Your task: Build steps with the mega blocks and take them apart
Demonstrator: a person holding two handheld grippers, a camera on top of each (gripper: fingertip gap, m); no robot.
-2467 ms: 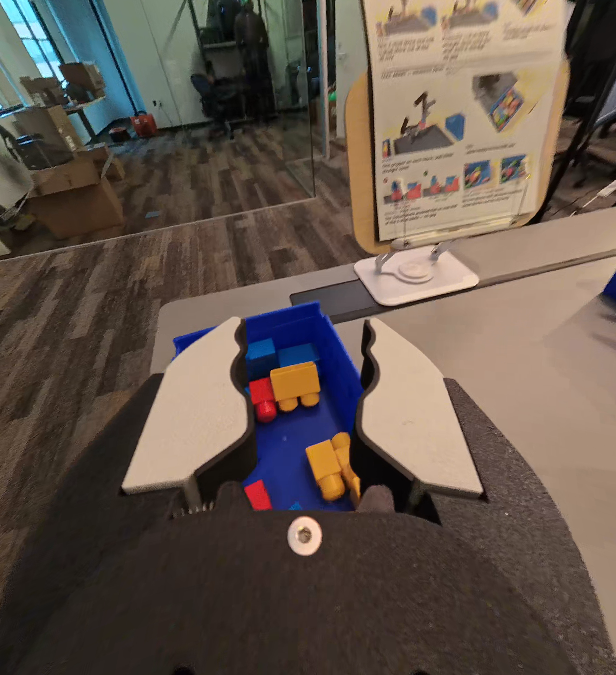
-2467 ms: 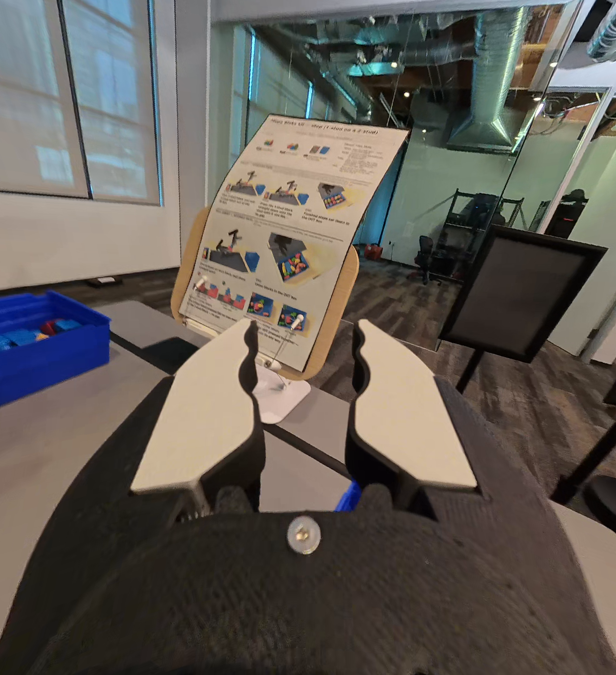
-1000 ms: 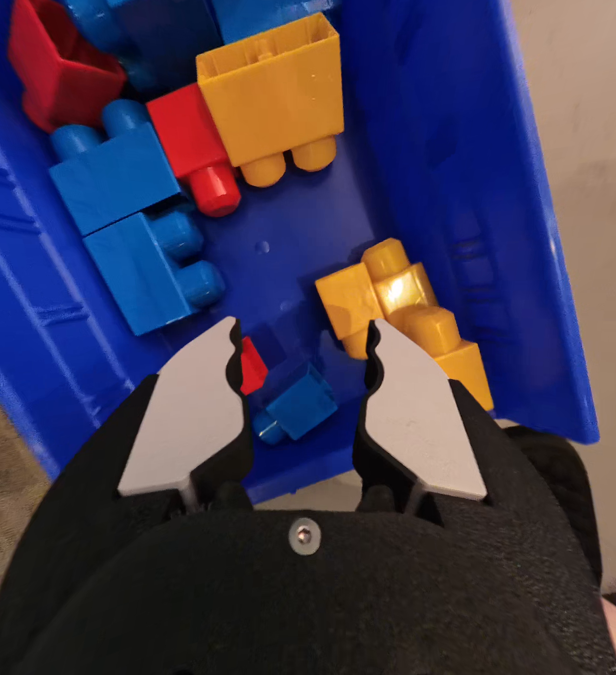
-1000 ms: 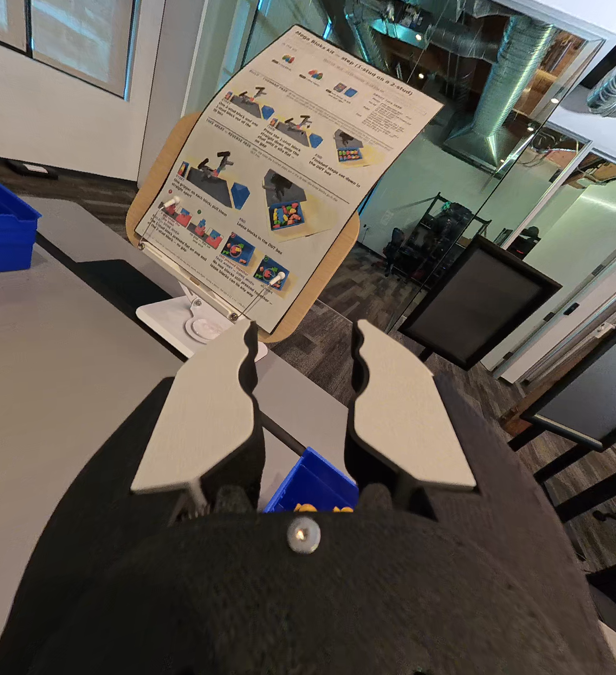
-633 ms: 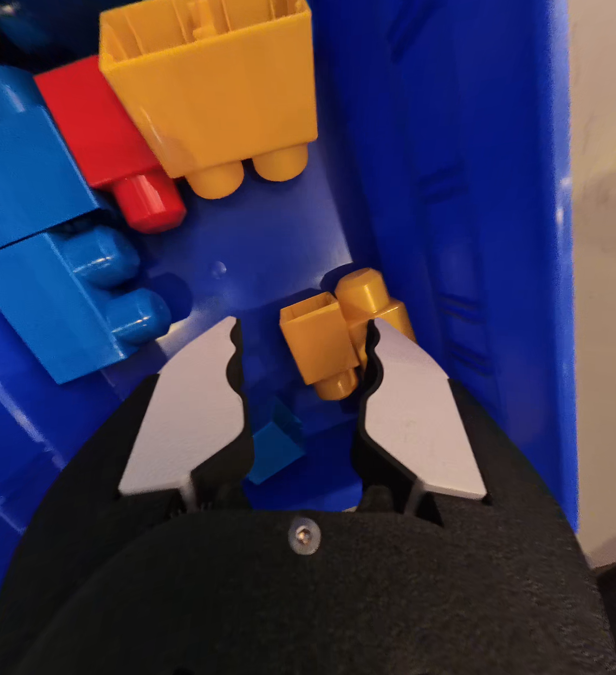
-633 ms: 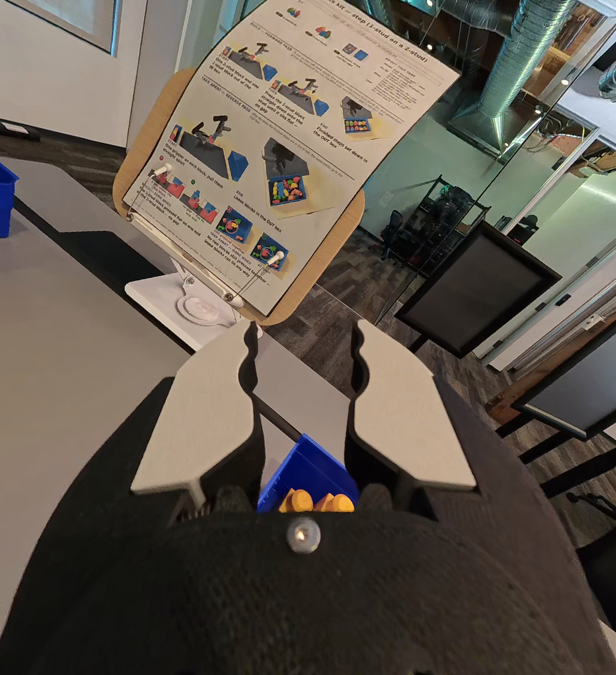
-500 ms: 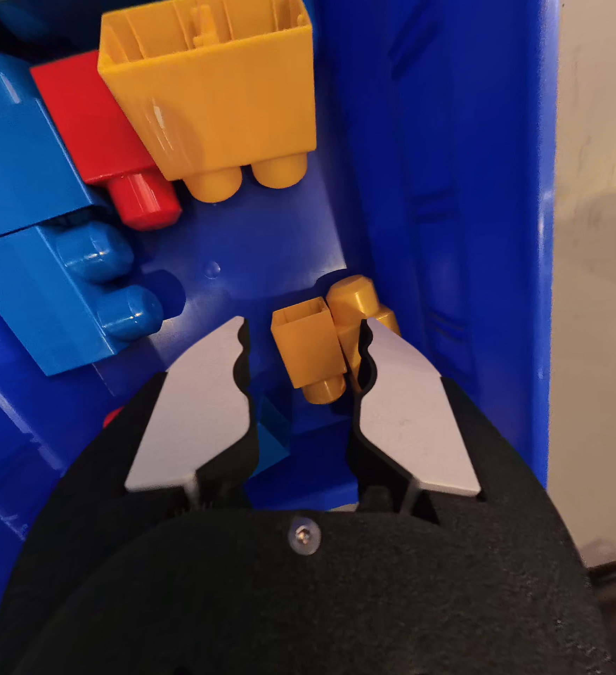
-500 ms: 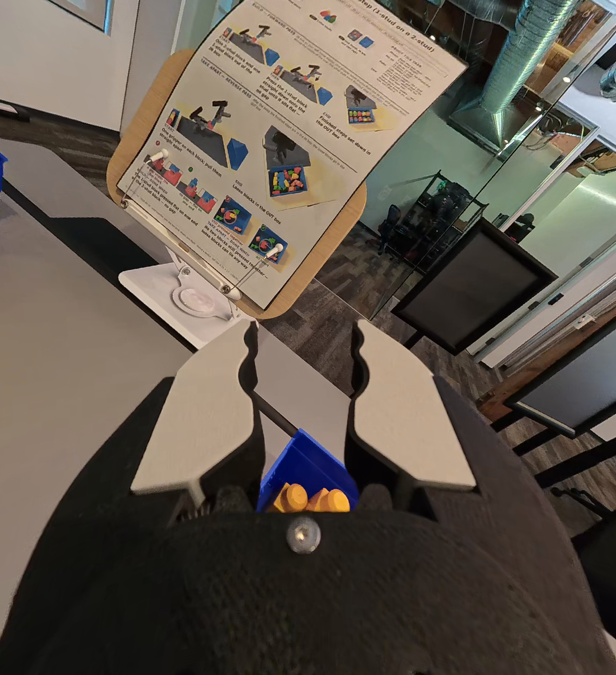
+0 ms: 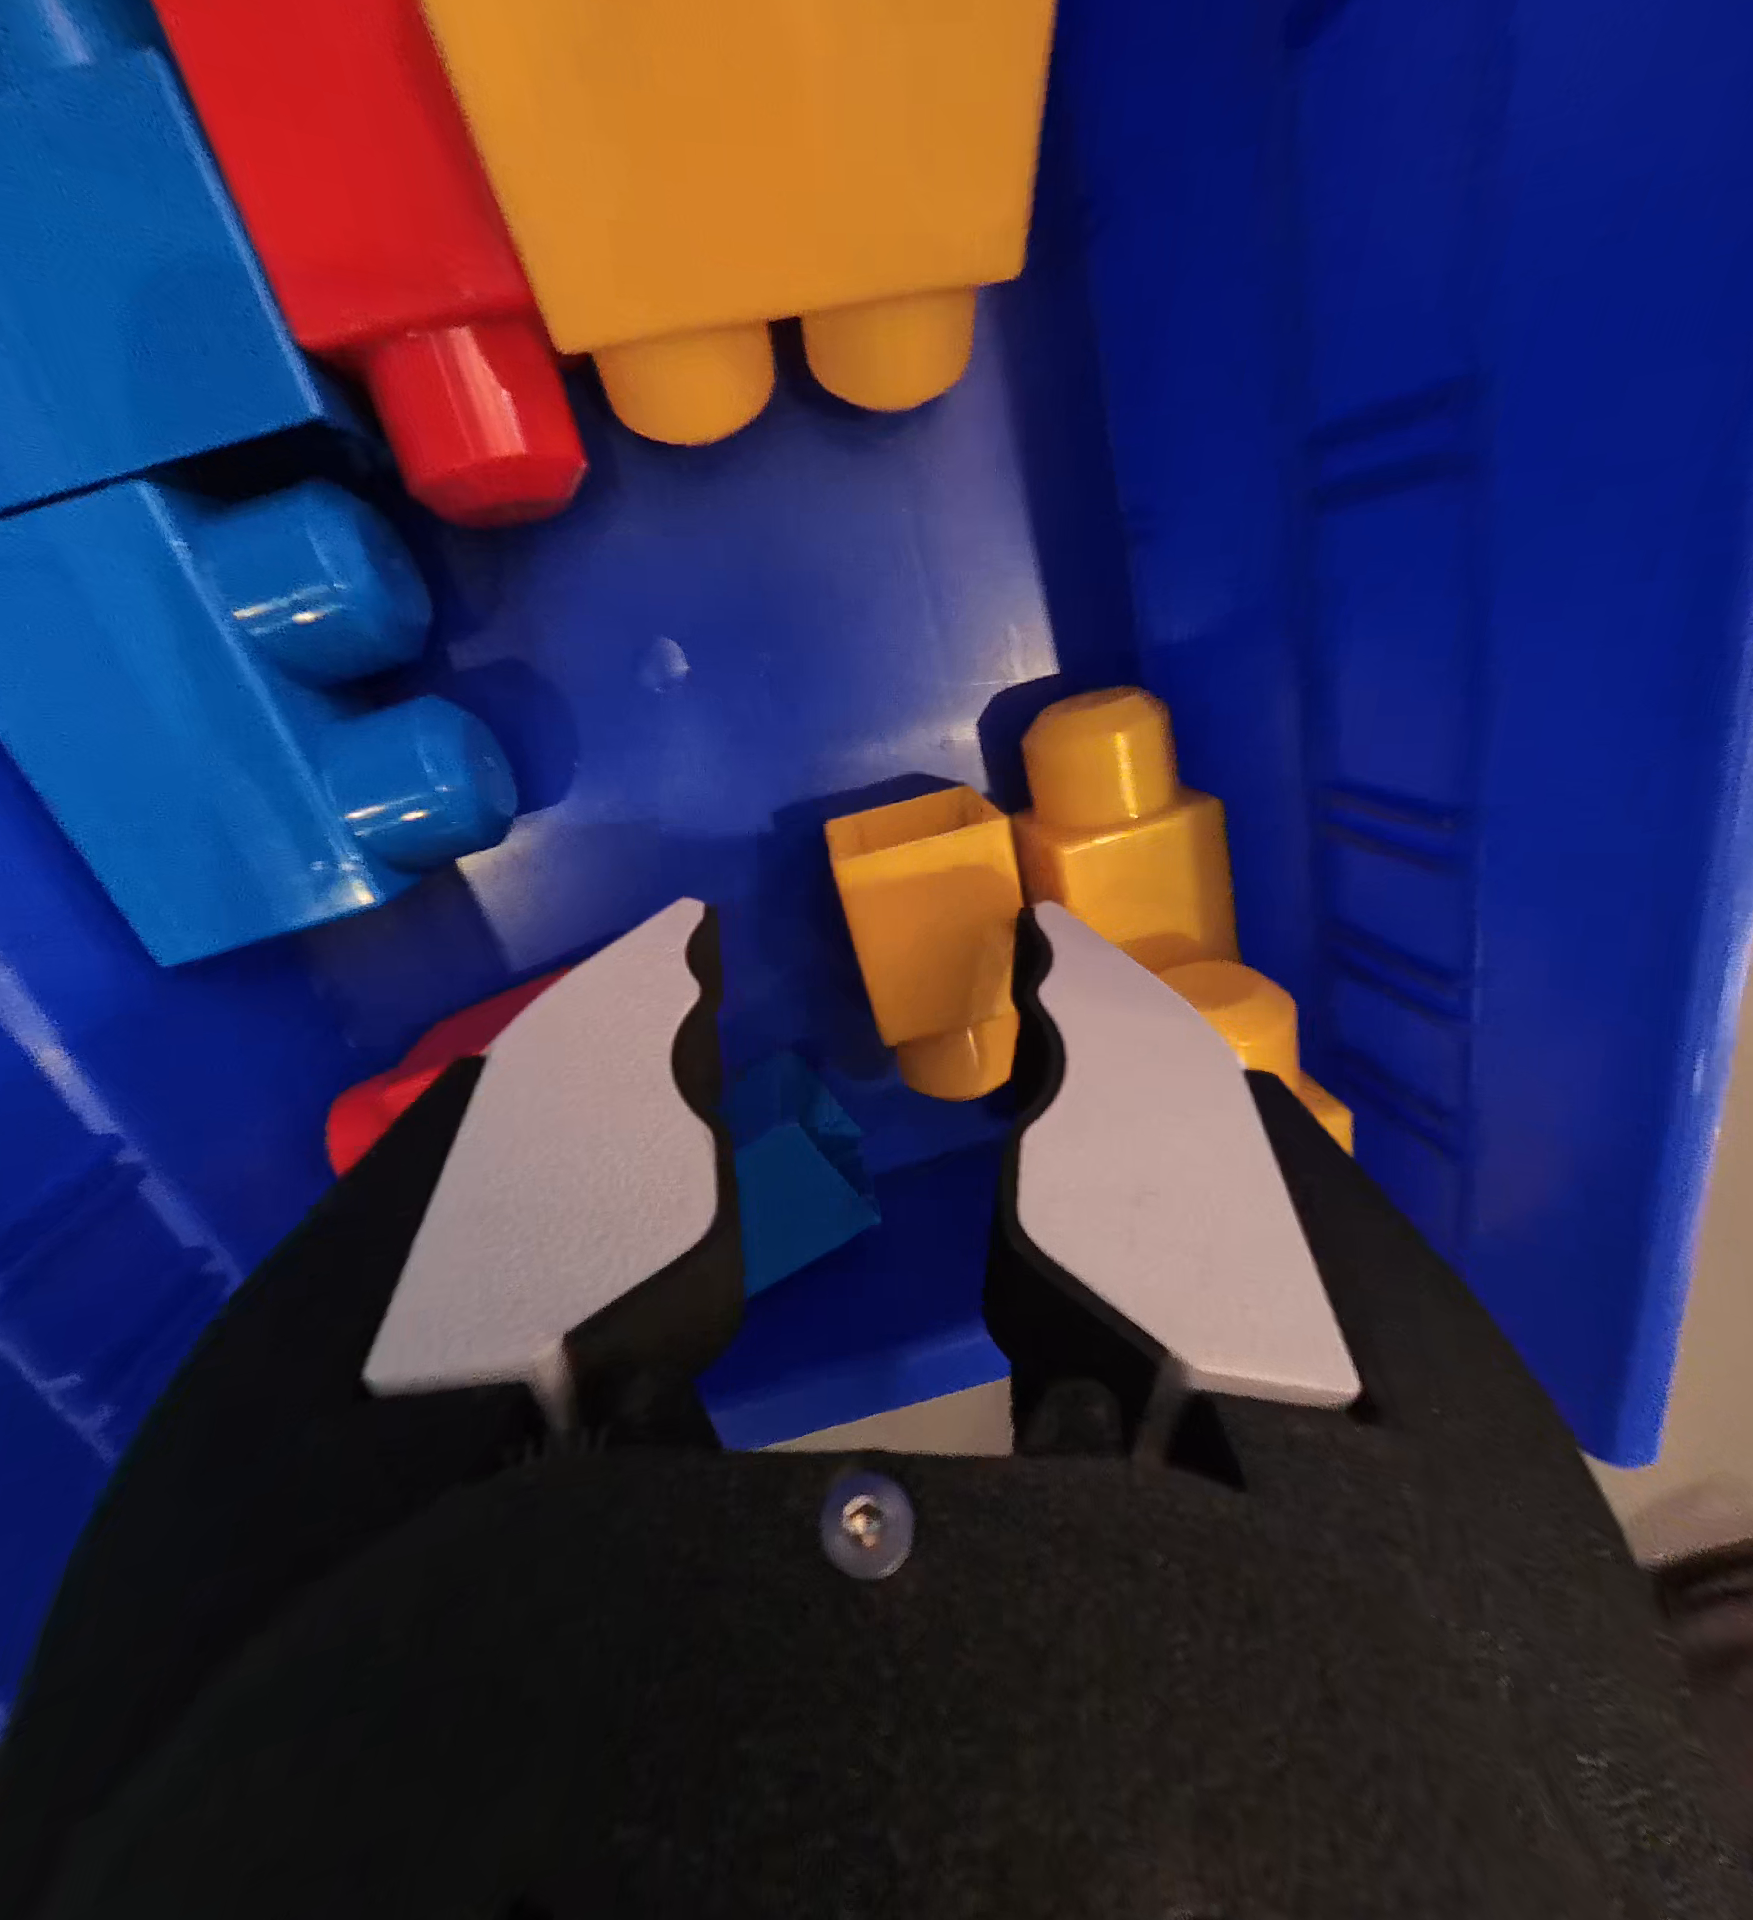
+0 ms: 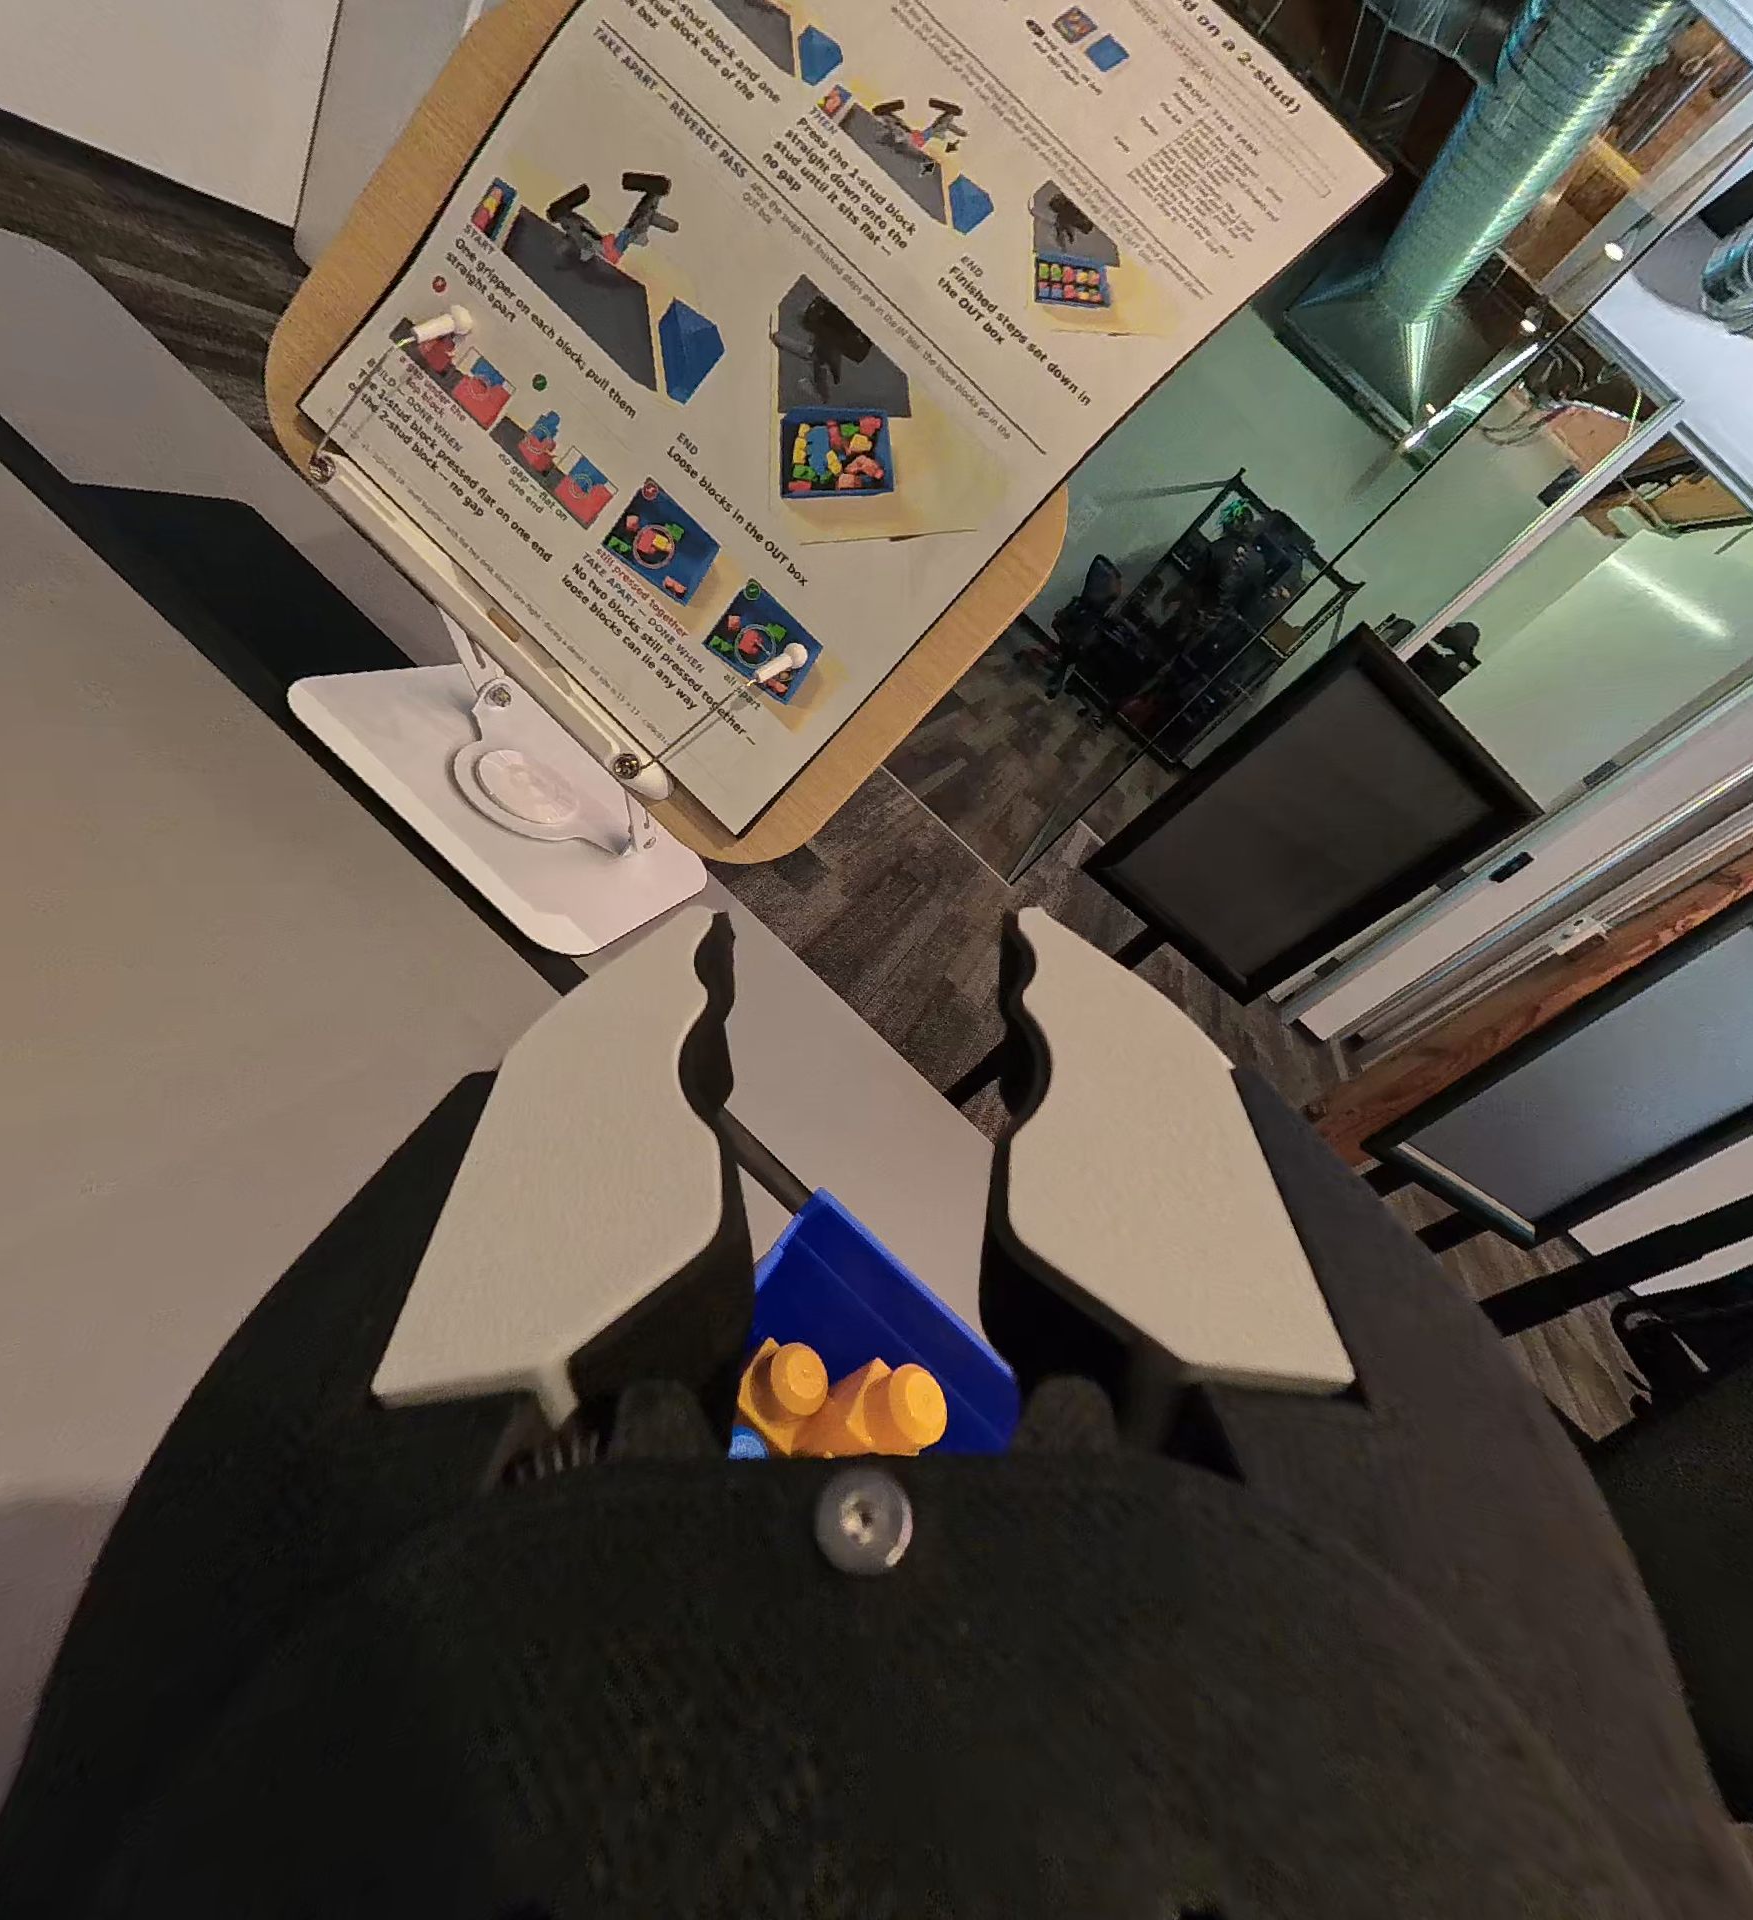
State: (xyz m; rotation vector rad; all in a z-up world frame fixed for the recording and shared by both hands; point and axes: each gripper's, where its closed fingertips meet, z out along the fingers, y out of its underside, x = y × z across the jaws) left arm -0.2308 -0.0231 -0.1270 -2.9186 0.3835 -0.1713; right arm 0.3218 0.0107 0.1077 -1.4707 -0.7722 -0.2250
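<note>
While my left tool (image 9: 861,920) hangs wide and empty inside the blue bin (image 9: 1599,727), the small yellow block (image 9: 929,930) lies just ahead against its right finger, long axis along my reach; right tool (image 10: 867,930) also wide, well apart.

left wrist cam looks straight down, close into a blue bin (image 9: 1620,727); right one faces out over the table (image 10: 124,987) at an instruction board (image 10: 747,343), no obvious overlap.
</note>
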